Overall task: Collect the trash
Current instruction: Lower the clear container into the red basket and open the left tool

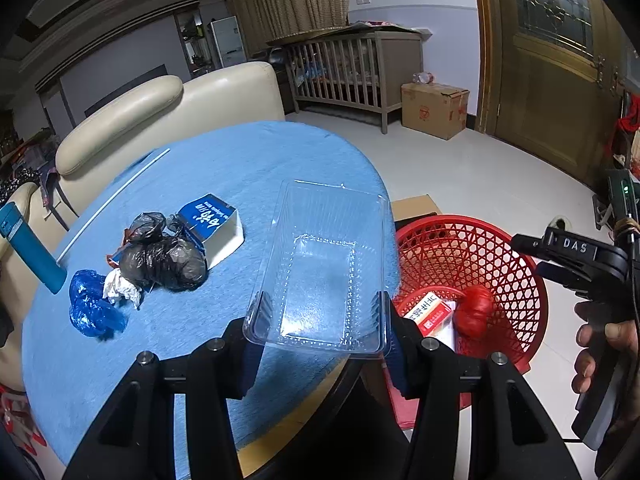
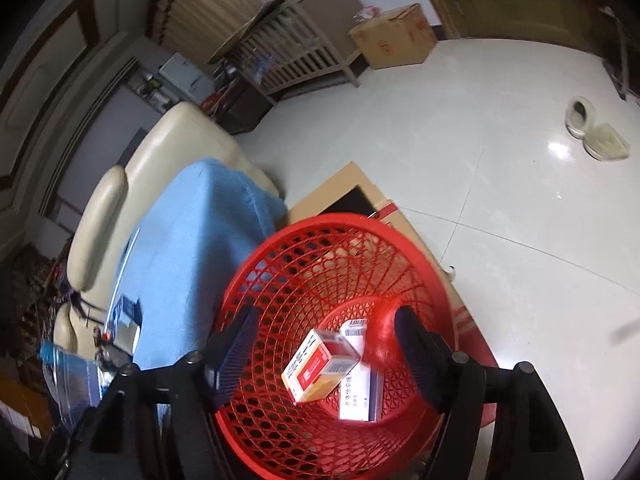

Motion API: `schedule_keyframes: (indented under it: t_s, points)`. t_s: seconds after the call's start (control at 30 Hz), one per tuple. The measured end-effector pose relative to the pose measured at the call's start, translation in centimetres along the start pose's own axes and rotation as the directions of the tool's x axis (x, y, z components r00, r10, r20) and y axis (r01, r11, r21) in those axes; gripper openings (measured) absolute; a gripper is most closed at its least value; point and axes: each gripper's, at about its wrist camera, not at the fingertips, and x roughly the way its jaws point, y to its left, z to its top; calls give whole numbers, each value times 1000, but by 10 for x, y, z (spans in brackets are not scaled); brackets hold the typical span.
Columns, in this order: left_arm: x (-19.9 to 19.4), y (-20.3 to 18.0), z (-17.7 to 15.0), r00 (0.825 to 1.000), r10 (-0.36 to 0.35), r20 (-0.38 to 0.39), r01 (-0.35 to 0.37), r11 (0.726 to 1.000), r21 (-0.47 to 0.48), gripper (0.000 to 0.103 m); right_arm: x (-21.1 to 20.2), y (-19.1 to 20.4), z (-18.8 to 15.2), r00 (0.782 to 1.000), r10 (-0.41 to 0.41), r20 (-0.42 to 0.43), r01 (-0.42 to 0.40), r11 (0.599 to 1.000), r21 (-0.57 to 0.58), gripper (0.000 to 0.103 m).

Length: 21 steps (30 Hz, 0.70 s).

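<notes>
My left gripper [image 1: 322, 322] is shut on the near rim of a clear plastic container [image 1: 324, 256], which it holds over the blue-clothed table [image 1: 224, 160] at its right edge. On the cloth lie black plastic bags [image 1: 164, 260], a blue and white carton [image 1: 214, 224], a blue bag [image 1: 94, 310], crumpled white paper [image 1: 120, 286] and a thin white stick [image 1: 116, 200]. My right gripper [image 2: 326, 344] hangs open over the red mesh basket [image 2: 280, 264]. In the basket are an orange-red box [image 2: 320, 364], a white box [image 2: 356, 388] and a blurred red bag [image 2: 382, 332] beside the right finger.
A teal bottle [image 1: 28, 248] stands at the table's left edge. The basket sits on flat cardboard [image 2: 340, 188] on the tiled floor. A cream sofa [image 1: 160, 108] is behind the table, with a wooden crib [image 1: 352, 72] and a cardboard box [image 1: 434, 108] beyond. Slippers [image 2: 596, 132] lie on the floor.
</notes>
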Motion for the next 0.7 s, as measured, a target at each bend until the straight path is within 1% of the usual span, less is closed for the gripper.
schedule_keyframes:
  t_s: [0.1,0.3,0.37,0.53,0.7]
  points:
    - [2,-7,2,1000,-13,-4,13,1000,16,54,-8,-3,4,999,4,36,-5,1000,12,74]
    - [8,-30,9,997,-68,-21,69,995,67,54,-25,-12,12,995,8,103,-13,998,54,74]
    - [12,-42,12,995,-96,-36,99,991,91,54,-27,-17,14,994,6,111,-14,997,70,74]
    - [24,-67,18,988,-136,-74,145,981,129,55,-29,-29,17,993,3,120,-15,994,104,74]
    - [35,-87,27,979,-167,-117,183,972,147,56,-29,-41,17,992,2,125,-18,991,132,74]
